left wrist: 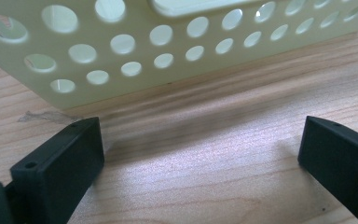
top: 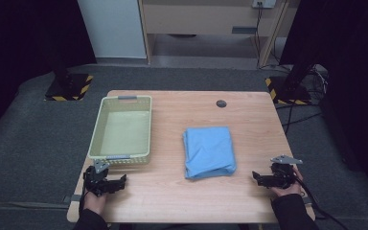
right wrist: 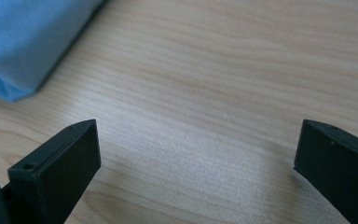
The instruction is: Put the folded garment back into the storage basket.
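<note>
**Basically: soft cloth, pinch a corner or a doubled edge**

Folded blue cloth [top: 209, 151] lies flat mid-table, right of the basket [top: 96, 139] and apart from it. Looks light and limp, several layers; it will likely sag and unfold if lifted by one point. Not fragile, probably not slippery. Best hold, I'd say: the near right corner [right wrist: 9, 88], or the thick folded edge, pinching all layers at once.

Right gripper [top: 263, 178] rests on the table [top: 172, 191] near the cloth's front right corner, jaws wide apart, nothing between them. Left gripper [top: 116, 184] sits just in front of the basket's near wall [left wrist: 121, 65], jaws also spread, empty. Basket is stiff perforated plastic, empty inside.
</note>
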Action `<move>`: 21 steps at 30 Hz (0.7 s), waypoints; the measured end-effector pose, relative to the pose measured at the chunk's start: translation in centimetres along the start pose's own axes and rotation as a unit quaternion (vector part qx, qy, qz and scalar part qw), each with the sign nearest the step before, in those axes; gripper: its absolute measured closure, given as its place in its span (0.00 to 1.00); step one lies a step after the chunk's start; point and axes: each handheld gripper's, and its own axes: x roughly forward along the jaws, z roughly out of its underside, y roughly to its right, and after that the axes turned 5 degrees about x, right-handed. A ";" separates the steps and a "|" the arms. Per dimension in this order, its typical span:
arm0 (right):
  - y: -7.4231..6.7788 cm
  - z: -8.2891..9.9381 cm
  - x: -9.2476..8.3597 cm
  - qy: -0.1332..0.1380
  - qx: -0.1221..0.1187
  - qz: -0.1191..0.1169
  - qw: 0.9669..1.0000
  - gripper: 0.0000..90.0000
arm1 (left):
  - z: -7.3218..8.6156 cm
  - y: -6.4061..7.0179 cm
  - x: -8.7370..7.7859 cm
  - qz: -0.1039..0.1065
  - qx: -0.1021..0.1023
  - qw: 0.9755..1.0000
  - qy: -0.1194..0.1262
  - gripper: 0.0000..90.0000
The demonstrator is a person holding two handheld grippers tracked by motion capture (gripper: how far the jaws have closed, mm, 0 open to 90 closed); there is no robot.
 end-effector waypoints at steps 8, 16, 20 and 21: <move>-0.5 -1.0 -1.1 0.018 -0.007 -0.008 1.000 0.00 | 0.0 0.2 0.0 -0.005 -0.005 1.000 -0.001 0.00; -0.5 -2.4 -2.3 0.040 0.004 -0.021 0.999 0.01 | 0.0 0.4 0.0 -0.014 -0.015 1.000 -0.001 0.00; -0.6 -3.1 -2.6 0.046 0.013 -0.027 0.999 0.01 | 0.0 0.4 -0.1 -0.016 -0.016 1.000 -0.001 0.00; -0.7 -3.2 -2.6 0.046 0.013 -0.027 0.998 0.01 | 0.0 0.5 -0.1 -0.018 -0.017 1.000 -0.001 0.00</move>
